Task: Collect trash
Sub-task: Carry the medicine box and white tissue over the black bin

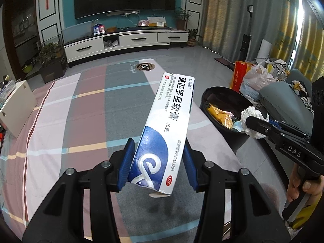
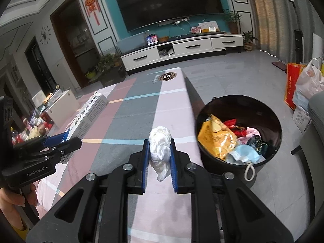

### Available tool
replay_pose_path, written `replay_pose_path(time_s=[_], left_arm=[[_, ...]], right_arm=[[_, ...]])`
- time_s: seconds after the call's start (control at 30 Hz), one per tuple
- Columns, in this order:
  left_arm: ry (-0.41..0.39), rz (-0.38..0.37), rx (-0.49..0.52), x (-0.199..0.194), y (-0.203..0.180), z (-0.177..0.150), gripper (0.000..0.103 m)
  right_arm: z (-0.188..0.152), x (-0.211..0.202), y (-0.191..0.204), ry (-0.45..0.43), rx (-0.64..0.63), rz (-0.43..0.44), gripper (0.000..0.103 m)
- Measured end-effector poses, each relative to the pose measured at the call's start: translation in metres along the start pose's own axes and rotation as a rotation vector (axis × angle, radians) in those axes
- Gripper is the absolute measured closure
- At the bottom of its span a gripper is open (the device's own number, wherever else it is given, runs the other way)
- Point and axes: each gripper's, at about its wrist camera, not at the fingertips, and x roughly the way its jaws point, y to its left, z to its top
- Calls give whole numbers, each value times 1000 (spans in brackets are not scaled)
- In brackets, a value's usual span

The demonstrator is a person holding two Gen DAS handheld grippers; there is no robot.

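Observation:
My left gripper (image 1: 159,151) is shut on a long white and blue ointment box (image 1: 166,121) and holds it above the striped cloth-covered table (image 1: 81,111). The box also shows in the right wrist view (image 2: 89,113). My right gripper (image 2: 160,151) is shut on a crumpled white tissue (image 2: 160,145) above the table's right part; the tissue also shows in the left wrist view (image 1: 253,119). A black round trash bin (image 2: 239,109) stands on the floor to the right of the table, holding wrappers and a blue face mask (image 2: 243,154).
A white box (image 1: 16,109) stands at the table's left edge. Plastic bags (image 1: 255,79) and a red paper bag (image 2: 291,85) sit on the floor to the right. A grey sofa arm (image 1: 283,103) is beside the bin. A TV cabinet (image 1: 125,40) stands at the far wall.

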Motion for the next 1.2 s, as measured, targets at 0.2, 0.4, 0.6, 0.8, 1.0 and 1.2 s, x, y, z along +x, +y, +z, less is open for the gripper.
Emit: replay_pose_path(time_s=[0.2,0.4,0.6,0.8,1.0,1.2], left_arm=[[2,-16,44,7,-20,7,55],[7,-31,89,16,-38,14,55],[15,-46,127,23,-57,19,55],[21,-66,163,32,-73,26,55],[25,-81,192,43,-88,33,55],[30,-93,214,53,-102,39,55]], right_arm=[[0,-8,-22,-22,42,-17,84],[-2,-14,-39,-35,75,-32,84],[-4,-17,-55,-41,107,-48,84],[-6,-20,-70,-51,139,-64,84],[-9,-20,-84,-56,169,-77,84],[-9,-18,-97,-60,191,-88,84]])
